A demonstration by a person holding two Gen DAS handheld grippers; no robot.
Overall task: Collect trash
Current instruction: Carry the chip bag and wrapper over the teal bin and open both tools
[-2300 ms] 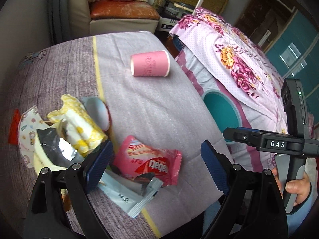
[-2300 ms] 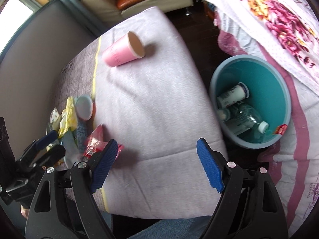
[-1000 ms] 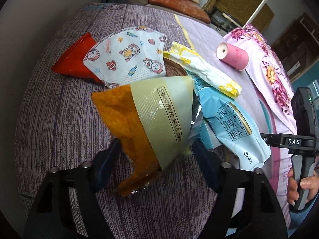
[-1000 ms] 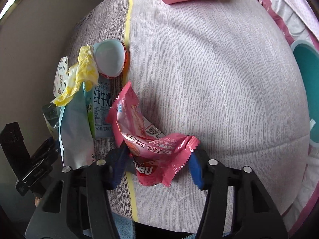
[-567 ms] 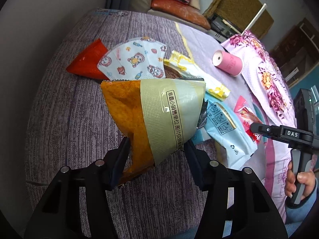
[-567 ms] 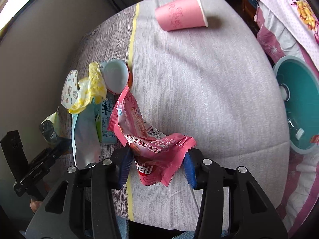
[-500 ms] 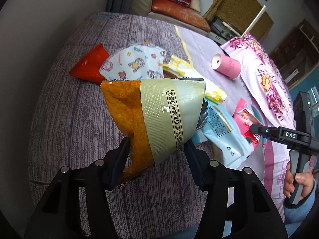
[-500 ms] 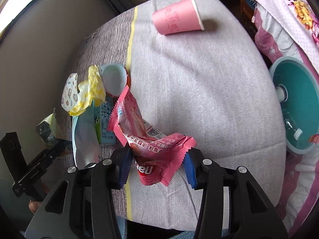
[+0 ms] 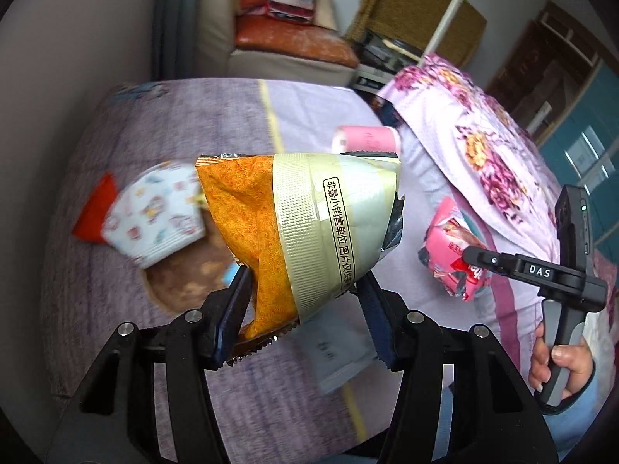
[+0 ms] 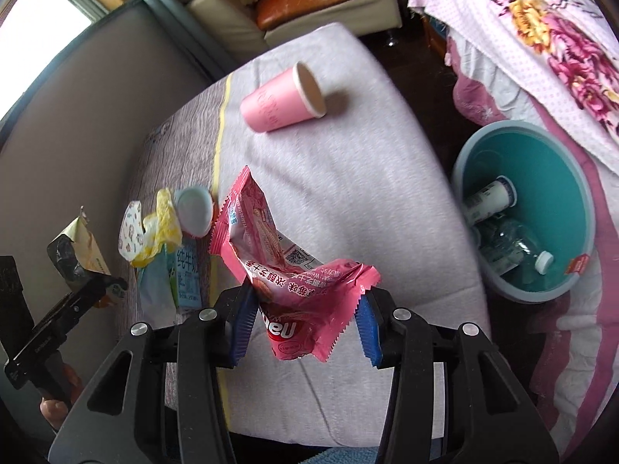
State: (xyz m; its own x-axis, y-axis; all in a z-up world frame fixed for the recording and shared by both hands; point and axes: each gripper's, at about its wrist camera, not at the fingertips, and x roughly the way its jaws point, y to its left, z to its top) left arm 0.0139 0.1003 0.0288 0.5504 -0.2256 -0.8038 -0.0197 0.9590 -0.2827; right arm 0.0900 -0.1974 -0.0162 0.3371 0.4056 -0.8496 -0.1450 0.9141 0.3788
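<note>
My left gripper (image 9: 305,309) is shut on an orange and pale green snack bag (image 9: 294,232), held above the grey covered table (image 9: 162,116). My right gripper (image 10: 305,324) is shut on a pink wafer wrapper (image 10: 278,263), lifted over the table (image 10: 348,178); it also shows in the left wrist view (image 9: 452,255). A teal bin (image 10: 568,193) with bottles inside stands on the floor to the right. A pink paper cup (image 10: 282,104) lies on its side at the far end of the table.
On the table lie a printed face mask (image 9: 154,216), a red wrapper (image 9: 93,212), a yellow wrapper (image 10: 162,228), a pale lid (image 10: 193,212) and a blue milk pouch (image 10: 185,274). A floral bedspread (image 10: 541,31) hangs beside the bin. A sofa (image 9: 286,42) stands behind.
Both grippers have lifted their wrappers higher off the table and swung to the right. The bin has come fully into the right wrist view.
</note>
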